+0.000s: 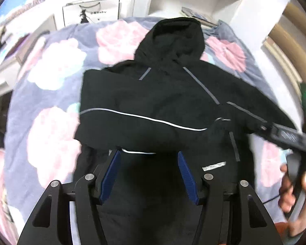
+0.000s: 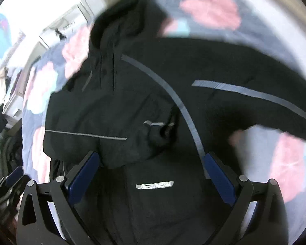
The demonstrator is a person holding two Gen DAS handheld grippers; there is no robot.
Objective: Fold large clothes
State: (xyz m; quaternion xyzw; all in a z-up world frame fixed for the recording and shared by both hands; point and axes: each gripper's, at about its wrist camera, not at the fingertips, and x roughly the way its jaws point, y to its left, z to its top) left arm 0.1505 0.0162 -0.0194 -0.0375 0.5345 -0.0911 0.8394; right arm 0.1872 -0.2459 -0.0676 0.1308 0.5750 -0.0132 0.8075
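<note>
- Left wrist view: jacket [image 1: 163, 106] lies face up on the flowered bedspread [image 1: 57, 65], hood at the far end, its left sleeve already folded across the chest. Left gripper [image 1: 149, 159] hovers over the near hem, jaws spread, holding nothing. Right gripper [image 1: 287, 136] is blurry at the right edge near the other sleeve's cuff; can't tell its state here.
- Right wrist view: right gripper [image 2: 151, 165] is spread wide and empty above the logo [image 2: 155, 185]. I'd pinch the right sleeve's cuff and lay it flat across. Everything's smeared and the cuff is cut off.

Black grey-striped jacket [image 1: 163, 102] on grey, pink-flowered bedspread [image 1: 51, 71].
</note>
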